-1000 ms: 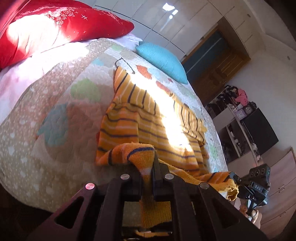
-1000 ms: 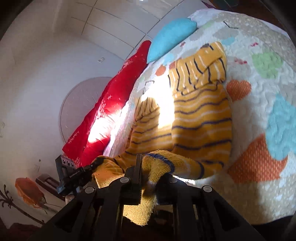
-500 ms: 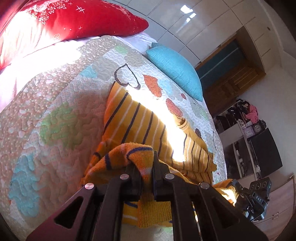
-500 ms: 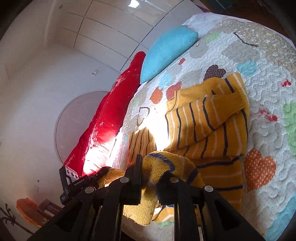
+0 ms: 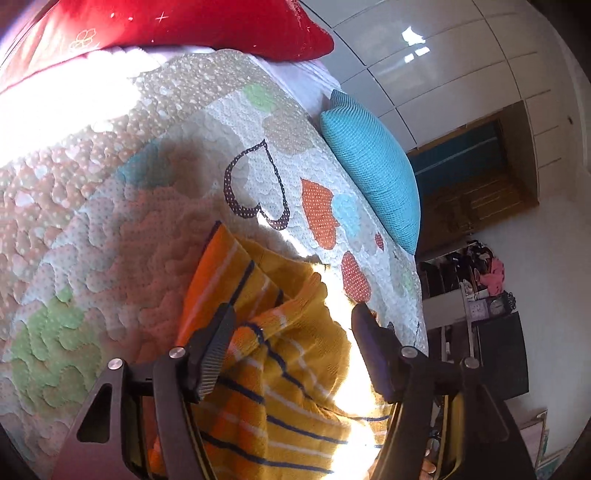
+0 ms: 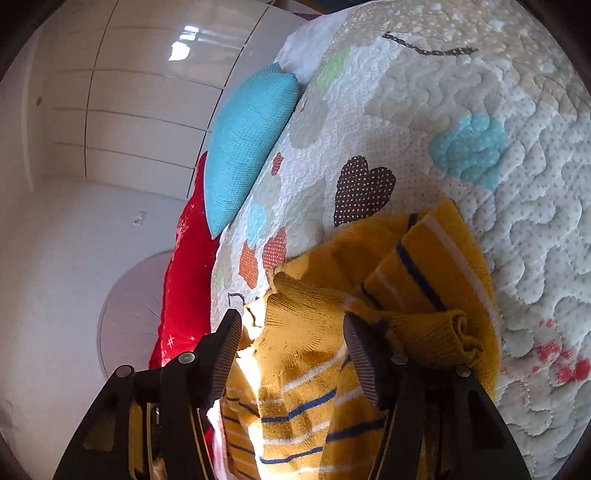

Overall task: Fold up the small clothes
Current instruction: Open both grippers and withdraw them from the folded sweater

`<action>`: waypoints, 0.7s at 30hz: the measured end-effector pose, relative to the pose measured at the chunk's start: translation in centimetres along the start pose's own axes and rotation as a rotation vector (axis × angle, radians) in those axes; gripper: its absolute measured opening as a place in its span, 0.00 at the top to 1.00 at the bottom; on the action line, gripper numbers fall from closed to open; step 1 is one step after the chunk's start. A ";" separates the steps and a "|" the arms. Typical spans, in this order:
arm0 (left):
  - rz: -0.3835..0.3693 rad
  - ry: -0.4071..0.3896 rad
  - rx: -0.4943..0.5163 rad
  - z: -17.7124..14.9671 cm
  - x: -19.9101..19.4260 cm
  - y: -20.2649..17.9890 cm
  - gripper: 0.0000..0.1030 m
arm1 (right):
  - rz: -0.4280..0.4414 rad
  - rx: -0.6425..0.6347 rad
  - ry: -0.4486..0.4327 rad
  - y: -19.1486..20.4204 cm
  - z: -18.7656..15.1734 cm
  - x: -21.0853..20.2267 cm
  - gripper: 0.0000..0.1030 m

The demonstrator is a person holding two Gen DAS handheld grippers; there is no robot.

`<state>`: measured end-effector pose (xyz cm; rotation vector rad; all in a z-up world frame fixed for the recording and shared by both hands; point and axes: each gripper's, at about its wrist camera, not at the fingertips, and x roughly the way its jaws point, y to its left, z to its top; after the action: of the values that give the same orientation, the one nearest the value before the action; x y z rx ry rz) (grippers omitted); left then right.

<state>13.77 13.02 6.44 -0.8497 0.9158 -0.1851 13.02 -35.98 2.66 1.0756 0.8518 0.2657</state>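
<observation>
A small yellow-orange sweater with navy stripes (image 5: 280, 354) lies folded over on the quilted bed cover (image 5: 92, 258). My left gripper (image 5: 291, 332) is open just above the folded sweater, its jaws wide apart with cloth lying between them, not pinched. In the right wrist view the same sweater (image 6: 424, 273) lies bunched, a ribbed cuff rolled at the right. My right gripper (image 6: 291, 338) is open too, jaws spread over the sweater's folded edge.
A turquoise cushion (image 5: 373, 173) and a red pillow (image 5: 166, 26) lie at the head of the bed; both also show in the right wrist view, the cushion (image 6: 247, 140) above the red pillow (image 6: 184, 280). A dark shelf with clutter (image 5: 491, 317) stands beside the bed.
Both grippers carried the sweater's hem up the bed over its upper part, then opened and let the cloth go. The sweater now lies folded in half.
</observation>
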 end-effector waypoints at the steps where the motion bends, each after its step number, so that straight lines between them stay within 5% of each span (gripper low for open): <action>1: 0.020 0.001 0.023 0.0 -0.3 -0.1 0.37 | -0.013 -0.028 -0.002 0.5 0.0 -0.2 0.39; 9: 0.230 0.022 0.278 -5.0 -3.6 -0.5 0.34 | -0.277 -0.422 -0.012 4.6 -4.1 -4.5 0.35; 16: 0.457 0.052 0.508 -10.9 -4.3 1.7 0.34 | -0.409 -0.523 0.065 1.0 -10.3 -7.2 0.35; 17: 0.516 0.048 0.560 -11.5 -4.0 1.7 0.34 | -0.399 -0.514 0.094 0.3 -10.9 -7.3 0.48; 18: 0.600 0.051 0.610 -12.0 -3.4 1.8 0.34 | -0.381 -0.503 0.131 -0.4 -11.2 -7.0 0.80; 21: 0.759 0.014 0.649 -11.6 -3.0 2.5 0.34 | -0.514 -0.491 0.104 -2.2 -10.5 -7.1 0.88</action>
<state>2.60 9.55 2.87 0.1231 1.0465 0.1723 0.33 -34.16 2.01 0.3684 1.0571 0.0877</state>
